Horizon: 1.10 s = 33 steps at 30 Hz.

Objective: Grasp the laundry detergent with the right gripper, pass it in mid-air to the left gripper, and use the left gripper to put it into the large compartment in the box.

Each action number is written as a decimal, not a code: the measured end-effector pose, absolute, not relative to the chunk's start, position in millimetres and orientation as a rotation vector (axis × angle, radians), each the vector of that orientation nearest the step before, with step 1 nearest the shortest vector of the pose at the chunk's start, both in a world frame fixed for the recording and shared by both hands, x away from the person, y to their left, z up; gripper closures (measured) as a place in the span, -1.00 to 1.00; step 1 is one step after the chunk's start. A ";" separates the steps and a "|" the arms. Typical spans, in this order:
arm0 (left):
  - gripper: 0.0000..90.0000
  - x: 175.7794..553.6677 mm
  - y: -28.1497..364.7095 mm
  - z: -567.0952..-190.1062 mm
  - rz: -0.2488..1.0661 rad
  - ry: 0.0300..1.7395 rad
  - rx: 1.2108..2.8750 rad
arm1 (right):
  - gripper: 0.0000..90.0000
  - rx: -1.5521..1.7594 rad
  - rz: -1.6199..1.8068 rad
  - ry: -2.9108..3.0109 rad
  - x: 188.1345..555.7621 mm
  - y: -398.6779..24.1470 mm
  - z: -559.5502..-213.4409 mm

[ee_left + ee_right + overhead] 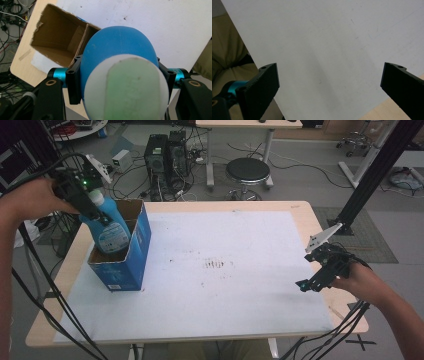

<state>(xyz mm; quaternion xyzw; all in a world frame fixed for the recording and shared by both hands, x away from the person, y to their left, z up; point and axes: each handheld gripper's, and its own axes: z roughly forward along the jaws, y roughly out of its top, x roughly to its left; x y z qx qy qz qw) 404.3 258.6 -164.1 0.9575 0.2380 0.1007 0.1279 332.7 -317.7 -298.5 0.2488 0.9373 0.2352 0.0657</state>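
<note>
Blue bottle (111, 227), clamped in left claw (97, 212), half inside box (137, 255); right claw (306, 285) wide.

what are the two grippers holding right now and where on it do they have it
The left gripper is shut on the blue bottle at its upper body, just below the white cap. The right gripper is open and holds nothing.

The light is soft and even, a little dim, with a cool tone. On the white sheet (210, 270) there is no strong glare, and only a faint shadow lies beside the blue box (125, 255). In the left gripper view the white cap (127, 90) is very near and blurred. The high view is slightly grainy.
</note>
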 end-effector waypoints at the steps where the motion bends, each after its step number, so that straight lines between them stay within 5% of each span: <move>1: -0.15 405.0 258.5 -169.1 0.287 0.683 2.792 | -0.98 0.756 0.717 2.826 332.8 -318.3 -299.0; 33: -0.16 420.9 258.3 -282.7 0.194 0.662 2.866 | -0.98 0.782 0.718 2.842 330.3 -321.8 -312.3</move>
